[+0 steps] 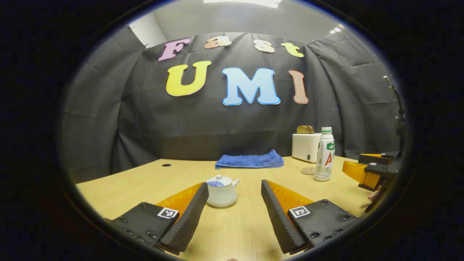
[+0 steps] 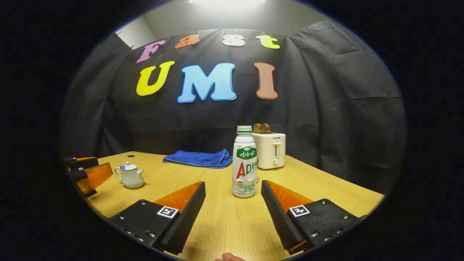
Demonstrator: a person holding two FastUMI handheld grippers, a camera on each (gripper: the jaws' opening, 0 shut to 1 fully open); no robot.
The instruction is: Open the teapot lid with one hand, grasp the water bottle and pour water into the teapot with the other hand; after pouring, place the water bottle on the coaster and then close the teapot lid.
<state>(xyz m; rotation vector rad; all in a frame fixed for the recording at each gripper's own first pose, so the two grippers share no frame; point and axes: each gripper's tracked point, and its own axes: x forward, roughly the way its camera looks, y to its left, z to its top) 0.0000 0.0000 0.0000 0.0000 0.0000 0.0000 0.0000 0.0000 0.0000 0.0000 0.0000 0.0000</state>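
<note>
A small white teapot with a blue-patterned lid on it stands on the wooden table, just ahead of my left gripper. That gripper is open and holds nothing. A white water bottle with a green cap ring stands upright just ahead of my right gripper, which is open and apart from it. In the left gripper view the bottle stands at the right with a round coaster beside it, and my right gripper shows at the right edge. In the right gripper view the teapot sits at the left, next to my left gripper.
A folded blue towel lies at the back of the table. A white toaster with bread slices in it stands behind the bottle. A small dark hole marks the tabletop at the back left.
</note>
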